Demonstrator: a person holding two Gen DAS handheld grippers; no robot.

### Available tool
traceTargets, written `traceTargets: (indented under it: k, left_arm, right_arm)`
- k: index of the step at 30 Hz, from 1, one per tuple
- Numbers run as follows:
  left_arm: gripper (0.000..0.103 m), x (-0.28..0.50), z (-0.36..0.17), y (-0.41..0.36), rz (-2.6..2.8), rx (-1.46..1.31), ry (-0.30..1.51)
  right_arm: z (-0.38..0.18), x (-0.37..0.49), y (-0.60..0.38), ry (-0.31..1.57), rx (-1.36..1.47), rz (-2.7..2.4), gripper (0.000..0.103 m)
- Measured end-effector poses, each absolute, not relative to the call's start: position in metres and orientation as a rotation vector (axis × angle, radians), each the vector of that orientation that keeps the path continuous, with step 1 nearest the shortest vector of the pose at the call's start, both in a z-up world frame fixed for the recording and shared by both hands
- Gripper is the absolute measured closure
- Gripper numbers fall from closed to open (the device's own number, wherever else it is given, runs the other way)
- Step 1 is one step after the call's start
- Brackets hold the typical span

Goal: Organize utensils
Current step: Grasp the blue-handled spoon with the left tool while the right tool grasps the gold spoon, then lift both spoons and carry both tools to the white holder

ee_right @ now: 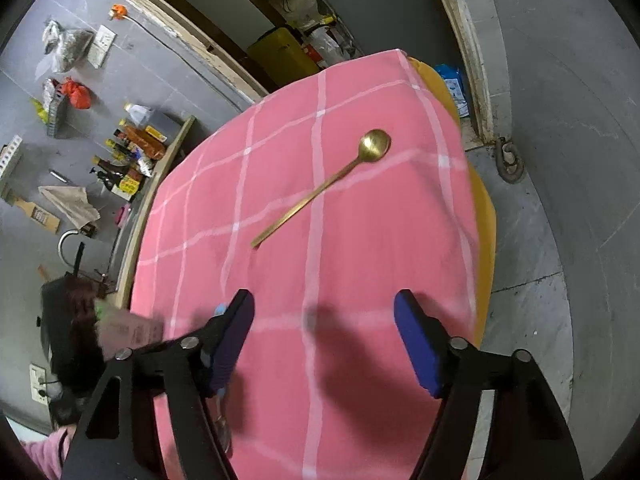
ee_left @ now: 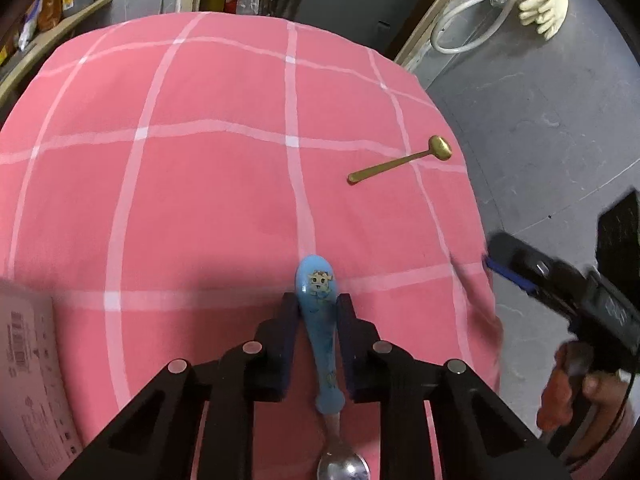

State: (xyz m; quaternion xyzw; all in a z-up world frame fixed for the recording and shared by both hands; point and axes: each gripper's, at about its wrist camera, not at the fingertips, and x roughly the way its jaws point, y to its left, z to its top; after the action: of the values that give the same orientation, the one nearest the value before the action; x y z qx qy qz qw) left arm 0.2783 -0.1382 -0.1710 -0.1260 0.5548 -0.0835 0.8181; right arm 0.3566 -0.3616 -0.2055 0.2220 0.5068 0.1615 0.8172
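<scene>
The left tool (ee_left: 318, 306) pinches the blue cartoon-printed handle of a child's spoon (ee_left: 322, 344), its steel bowl toward the camera. The right tool (ee_right: 324, 336) stands spread over the pink checked surface (ee_right: 360, 260), nothing between its pads. A gold spoon (ee_right: 320, 192) lies well ahead. The carton's (ee_left: 36, 380) print is unreadable.

Two spoons on one pink checked cloth (ee_left: 200, 200): one blue-handled spoon (ee_left: 320, 320) at six o'clock, one gold spoon (ee_left: 400, 162) at two o'clock, one printed carton (ee_left: 32, 380) at eight o'clock
</scene>
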Motion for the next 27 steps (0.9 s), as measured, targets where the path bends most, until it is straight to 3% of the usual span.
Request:
traceTargets:
  k: [11,22,27]
  left_arm:
    - [0.089,0.307,-0.171,-0.133,-0.147,-0.331,1.157]
    - [0.089,0.32,-0.172,-0.13,-0.116,-0.367,1.128]
    - [0.091,0.332,-0.172,-0.125,-0.091,-0.391,1.109]
  right_arm:
    - [-0.207,0.416,-0.364,1.056,0.467,0.274,0.057]
    - [-0.209,0.449,-0.364,1.035,0.438,0.259,0.064]
    - [-0.211,0.452,-0.37,1.024,0.456,0.254,0.082]
